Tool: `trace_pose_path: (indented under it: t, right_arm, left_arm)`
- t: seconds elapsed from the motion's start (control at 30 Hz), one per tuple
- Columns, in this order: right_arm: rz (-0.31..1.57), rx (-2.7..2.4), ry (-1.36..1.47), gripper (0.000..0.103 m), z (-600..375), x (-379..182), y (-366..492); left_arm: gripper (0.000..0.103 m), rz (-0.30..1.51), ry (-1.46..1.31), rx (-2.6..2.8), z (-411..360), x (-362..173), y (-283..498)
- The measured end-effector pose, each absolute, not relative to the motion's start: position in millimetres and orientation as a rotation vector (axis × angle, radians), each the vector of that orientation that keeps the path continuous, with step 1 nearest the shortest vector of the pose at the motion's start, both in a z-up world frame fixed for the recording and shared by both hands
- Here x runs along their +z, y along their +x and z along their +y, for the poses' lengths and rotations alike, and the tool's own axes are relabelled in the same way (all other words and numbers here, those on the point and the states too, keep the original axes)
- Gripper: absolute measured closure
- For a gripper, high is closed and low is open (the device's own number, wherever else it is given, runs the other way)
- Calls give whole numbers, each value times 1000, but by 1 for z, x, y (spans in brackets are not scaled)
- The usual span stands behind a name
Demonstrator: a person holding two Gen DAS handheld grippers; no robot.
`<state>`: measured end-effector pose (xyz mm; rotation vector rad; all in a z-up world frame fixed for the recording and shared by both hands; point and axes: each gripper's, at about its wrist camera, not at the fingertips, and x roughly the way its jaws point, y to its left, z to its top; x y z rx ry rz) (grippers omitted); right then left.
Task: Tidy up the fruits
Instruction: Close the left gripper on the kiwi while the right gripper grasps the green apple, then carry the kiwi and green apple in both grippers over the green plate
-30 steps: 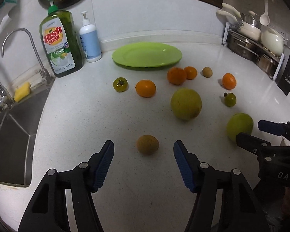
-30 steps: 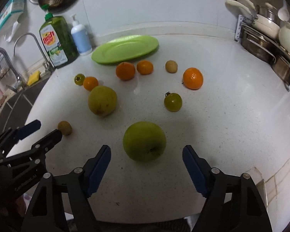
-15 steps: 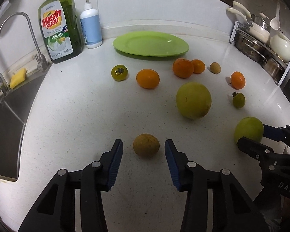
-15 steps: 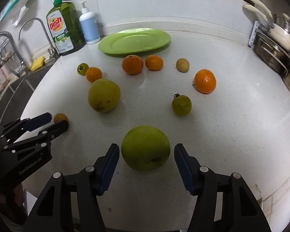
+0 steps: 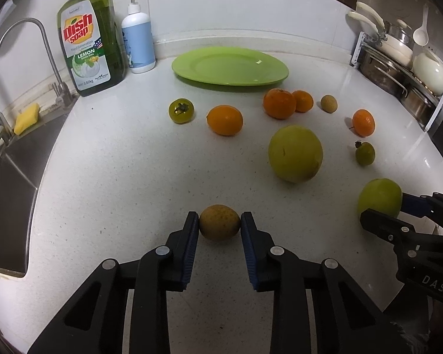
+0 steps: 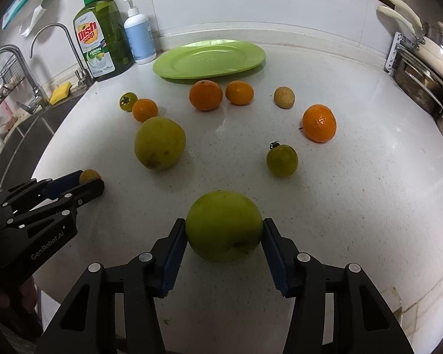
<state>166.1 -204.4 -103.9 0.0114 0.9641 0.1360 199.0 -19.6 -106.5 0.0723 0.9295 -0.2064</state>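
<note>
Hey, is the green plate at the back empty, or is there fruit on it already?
Empty. The green plate shows only bare surface; all the fruit sits on the counter.

Green plate (image 5: 230, 66), orange mandarins (image 5: 224, 120), speckled white counter (image 5: 118, 171).

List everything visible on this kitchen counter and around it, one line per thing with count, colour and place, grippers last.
Plate: one, light green, back of counter, bare.
Oranges: four, orange, scattered in front of the plate.
Large pale fruit: one, yellow-green, mid counter.
Green apple: one, green, near edge.
Small green fruits: two, dark green, left and right of the oranges.
Small brown fruits: two, tan, one near, one by the oranges.
Dish soap bottle: one, green, back left.
Pump bottle: one, white-blue, beside it.
Sink: steel, left.
Pot rack: right.
Left gripper: black and blue, shut on a brown fruit.
Right gripper: closing, pads on the apple.
</note>
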Motion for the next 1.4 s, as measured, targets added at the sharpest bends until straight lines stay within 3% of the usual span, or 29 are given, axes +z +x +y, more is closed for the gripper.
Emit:
trace_pose_path:
  t: [0.83, 1.4]
  right_arm:
    - [824, 191, 14, 51, -209, -55, 181]
    - [714, 262, 21, 51, -209, -10, 249]
  left_arm:
    - [74, 789, 94, -213, -22, -52, 200]
    - [74, 684, 88, -235, -29, -6, 253]
